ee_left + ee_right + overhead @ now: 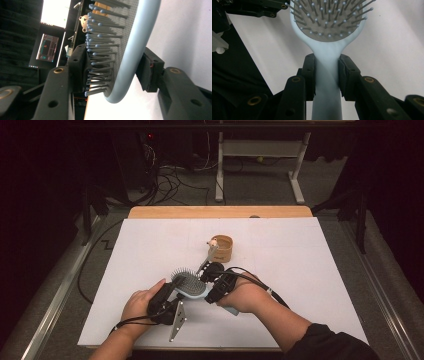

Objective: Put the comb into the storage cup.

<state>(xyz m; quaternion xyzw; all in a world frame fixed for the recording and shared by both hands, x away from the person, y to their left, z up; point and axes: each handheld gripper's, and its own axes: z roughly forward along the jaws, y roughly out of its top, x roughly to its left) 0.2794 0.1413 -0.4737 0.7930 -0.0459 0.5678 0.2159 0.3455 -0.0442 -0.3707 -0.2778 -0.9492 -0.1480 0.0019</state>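
A pale blue hairbrush (192, 287) with grey, ball-tipped bristles is held just above the white sheet (310, 270), between both hands. My left gripper (171, 293) is shut on the brush head. In the left gripper view, one pad presses into the bristles (100, 62) and the other sits against the blue back (130, 57) of the hairbrush, with my left gripper (113, 68) across the head's rim. My right gripper (216, 289) is shut on the handle. In the right gripper view, my right gripper (327, 72) clamps the neck of the hairbrush (328, 50) from both sides, bristles facing the camera.
A small round wooden cup (223, 248) stands behind the hands near the sheet's middle. A thin stick with a small animal head (212, 243) leans against it. The wooden table edge (220, 212) runs along the back, with cables and a desk frame beyond.
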